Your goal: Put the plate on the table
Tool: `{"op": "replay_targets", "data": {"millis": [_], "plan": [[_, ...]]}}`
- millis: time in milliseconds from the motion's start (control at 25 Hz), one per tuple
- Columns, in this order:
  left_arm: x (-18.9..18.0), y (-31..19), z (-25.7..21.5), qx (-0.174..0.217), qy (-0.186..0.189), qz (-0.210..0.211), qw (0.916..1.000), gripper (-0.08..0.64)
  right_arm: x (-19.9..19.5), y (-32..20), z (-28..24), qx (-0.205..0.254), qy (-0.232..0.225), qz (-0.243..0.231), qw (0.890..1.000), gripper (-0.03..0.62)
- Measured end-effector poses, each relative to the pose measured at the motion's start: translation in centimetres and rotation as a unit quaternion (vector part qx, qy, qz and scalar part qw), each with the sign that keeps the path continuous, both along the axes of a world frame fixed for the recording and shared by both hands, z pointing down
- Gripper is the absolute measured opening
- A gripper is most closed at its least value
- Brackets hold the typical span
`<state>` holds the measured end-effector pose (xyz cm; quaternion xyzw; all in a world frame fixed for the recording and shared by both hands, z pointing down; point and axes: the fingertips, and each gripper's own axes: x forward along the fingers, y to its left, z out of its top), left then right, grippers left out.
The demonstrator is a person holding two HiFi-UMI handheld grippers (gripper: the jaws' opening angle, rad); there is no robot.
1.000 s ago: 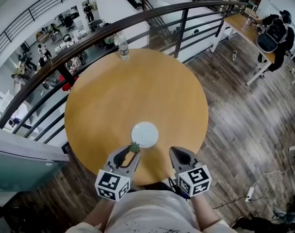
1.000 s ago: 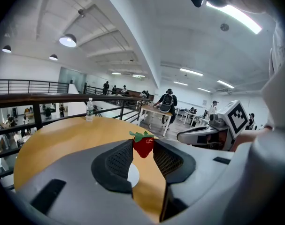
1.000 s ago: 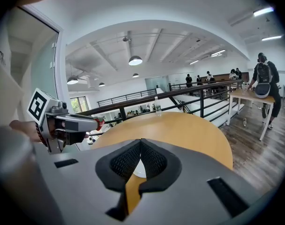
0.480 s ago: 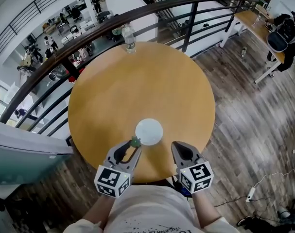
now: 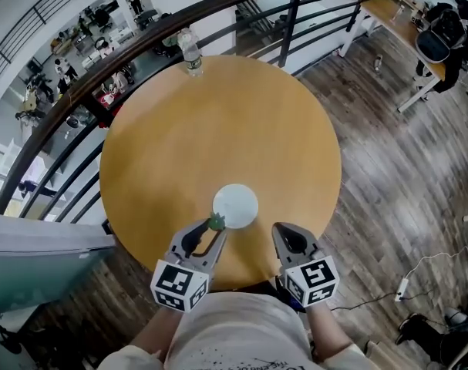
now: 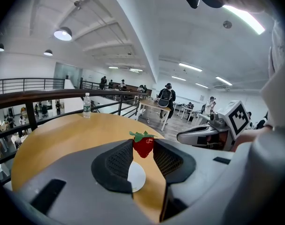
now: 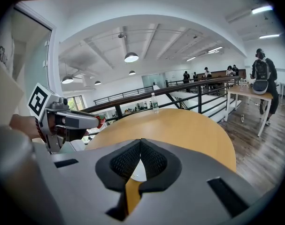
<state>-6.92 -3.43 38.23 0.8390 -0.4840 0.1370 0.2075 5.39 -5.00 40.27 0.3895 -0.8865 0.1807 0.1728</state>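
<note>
A white plate (image 5: 235,206) lies flat on the round wooden table (image 5: 218,129), near its front edge. My left gripper (image 5: 215,226) is shut on a red strawberry (image 5: 215,222) with a green top, held just off the plate's near-left rim. In the left gripper view the strawberry (image 6: 143,144) sits between the two pads above the plate (image 6: 135,176). My right gripper (image 5: 283,230) hovers to the plate's right, shut with nothing in it. In the right gripper view its tips (image 7: 140,142) meet, and the plate (image 7: 138,171) shows behind them.
A clear water bottle (image 5: 191,55) stands at the table's far edge, by the dark railing (image 5: 180,29). Beyond the railing is a drop to a lower floor. Wood flooring (image 5: 388,168) surrounds the table, with a desk and a person at the far right.
The head view has shifted a little. Both grippers keep their places beside the plate, and the strawberry stays in the left one.
</note>
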Motion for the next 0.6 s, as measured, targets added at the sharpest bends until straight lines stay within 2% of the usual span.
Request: {"op": "replay_targets", "data": {"millis": [280, 600], "plan": [[0.1, -1.6, 2.6, -0.016, -0.005, 0.018, 0.9997, 0.149, -1.0, -1.5, 3.2, -0.023, 0.011, 0.004, 1.0, 0.02], [-0.4, -4.0, 6.9, -0.041, -0.024, 0.017, 0.9987, 0.149, -2.2, -3.2, 6.1, -0.029, 0.009, -0.001, 1.0, 0.02]]}}
